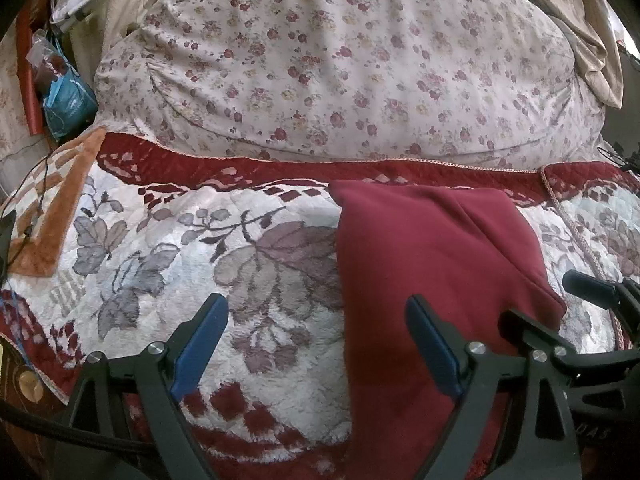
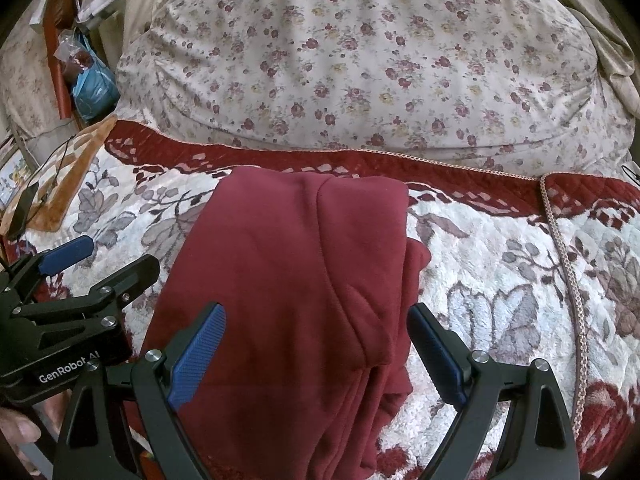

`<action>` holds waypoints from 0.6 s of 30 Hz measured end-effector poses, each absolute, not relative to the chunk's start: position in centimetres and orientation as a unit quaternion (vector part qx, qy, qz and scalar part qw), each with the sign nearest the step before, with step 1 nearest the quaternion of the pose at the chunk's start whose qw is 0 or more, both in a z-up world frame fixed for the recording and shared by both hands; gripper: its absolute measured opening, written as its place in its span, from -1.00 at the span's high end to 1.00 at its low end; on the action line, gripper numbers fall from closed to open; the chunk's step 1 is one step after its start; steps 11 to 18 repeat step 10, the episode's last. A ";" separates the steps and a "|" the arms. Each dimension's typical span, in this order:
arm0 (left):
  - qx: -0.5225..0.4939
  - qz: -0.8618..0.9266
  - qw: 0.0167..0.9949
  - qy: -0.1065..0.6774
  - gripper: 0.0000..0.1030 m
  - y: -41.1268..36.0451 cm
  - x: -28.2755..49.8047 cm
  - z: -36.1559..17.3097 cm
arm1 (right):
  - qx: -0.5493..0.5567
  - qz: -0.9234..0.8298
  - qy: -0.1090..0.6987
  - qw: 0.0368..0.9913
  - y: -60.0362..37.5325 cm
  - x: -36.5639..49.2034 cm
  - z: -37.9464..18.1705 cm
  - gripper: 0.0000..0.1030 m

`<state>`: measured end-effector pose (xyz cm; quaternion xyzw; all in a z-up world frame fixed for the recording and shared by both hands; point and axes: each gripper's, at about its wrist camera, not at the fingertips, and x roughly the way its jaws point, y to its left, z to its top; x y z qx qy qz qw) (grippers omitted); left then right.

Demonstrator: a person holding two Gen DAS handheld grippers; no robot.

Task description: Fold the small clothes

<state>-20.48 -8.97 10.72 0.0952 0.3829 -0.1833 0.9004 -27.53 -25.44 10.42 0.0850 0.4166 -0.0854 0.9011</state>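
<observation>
Risk: slippy layers | dark red fleece garment (image 2: pixel 288 280) lies half-folded on my bed's plush floral blanket (image 2: pixel 500 280) | both hand-held grippers, left (image 1: pixel 316 344) and right (image 2: pixel 316 352), gape open, holding nothing | one-layer pinch could drag the fold apart

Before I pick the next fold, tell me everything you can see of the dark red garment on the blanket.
The dark red fleece-like garment lies on the white plush blanket with grey leaves, its far edge near the blanket's red border. It looks already folded lengthwise: a layered seam runs down its middle, and bunched folds stack along its right side. The cloth looks soft, thick and matte, with no visible print. The right claw stands open with the garment between its fingers; whether they touch it is unclear. The left claw is open at its left edge.
</observation>
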 end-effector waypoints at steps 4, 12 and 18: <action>0.095 -0.183 0.900 0.383 -0.73 -9.0 -20.5 10.7 | 0.085 -0.085 0.418 0.901 -25.5 -27.5 10.3 -0.84; 0.096 -0.188 0.897 0.388 -0.73 -9.2 -20.3 10.3 | 0.085 -0.078 0.418 0.901 -25.9 -27.1 10.0 -0.84; 0.096 -0.188 0.897 0.388 -0.73 -9.2 -20.3 10.3 | 0.085 -0.078 0.418 0.901 -25.9 -27.1 10.0 -0.84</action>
